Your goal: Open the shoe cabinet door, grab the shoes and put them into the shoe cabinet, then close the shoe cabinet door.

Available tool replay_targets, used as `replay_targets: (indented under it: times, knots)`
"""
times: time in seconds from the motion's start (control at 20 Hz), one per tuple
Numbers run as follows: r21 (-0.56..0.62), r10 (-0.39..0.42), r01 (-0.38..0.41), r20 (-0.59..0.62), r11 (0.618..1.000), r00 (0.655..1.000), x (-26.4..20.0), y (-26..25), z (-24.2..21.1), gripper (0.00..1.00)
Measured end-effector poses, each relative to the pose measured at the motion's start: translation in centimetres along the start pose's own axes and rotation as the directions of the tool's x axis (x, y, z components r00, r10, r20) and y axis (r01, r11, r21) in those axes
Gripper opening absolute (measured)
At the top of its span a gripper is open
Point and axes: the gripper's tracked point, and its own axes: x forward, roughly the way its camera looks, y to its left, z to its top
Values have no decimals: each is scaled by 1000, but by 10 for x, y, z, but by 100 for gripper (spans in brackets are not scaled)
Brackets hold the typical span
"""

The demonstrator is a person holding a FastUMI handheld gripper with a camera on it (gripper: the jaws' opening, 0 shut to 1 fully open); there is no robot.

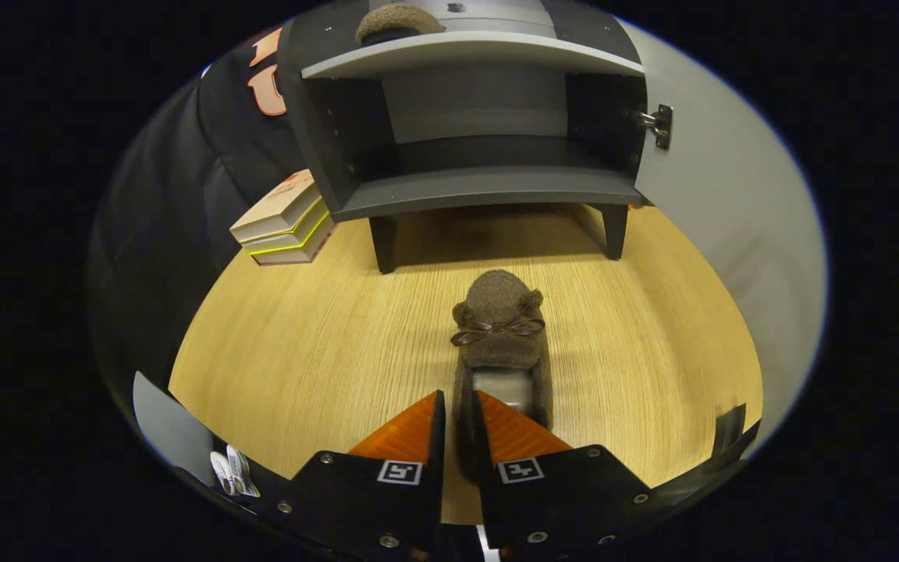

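Observation:
A brown fuzzy slipper [500, 328] with a dark bow lies on the wooden surface [301, 336], toe pointing toward the cabinet. My gripper [459, 398] is shut on the left side wall of its heel, which runs between the two fingers. Beyond the slipper stands the grey shoe cabinet [488, 191] on short dark legs, its lower compartment open and bare. Its door [730, 203] is swung wide to the right, with a metal hinge [659, 123] at the cabinet's edge. A second brown slipper [399, 22] rests on the shelf above.
A stack of boxes [286, 222] with a yellow-green stripe sits left of the cabinet's front leg. The black booth cloth hangs behind it. The open door bounds the wooden surface to the right of the slipper.

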Motion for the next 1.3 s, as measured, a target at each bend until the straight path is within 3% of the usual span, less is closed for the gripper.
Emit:
replay_targets:
  times: [0.4, 0.7, 1.05, 1.3]
  knots:
    - [-15, -21, 20, -68, 1000, 997, 39, -1, -15, 21]
    - [0, -34, 34, -77, 999, 996, 37, -5, -12, 8]
    - [31, -32, 33, -12, 999, 999, 5, -8, 14, 5]
    - [31, -41, 38, 72, 999, 997, -46, -4, 35, 5]
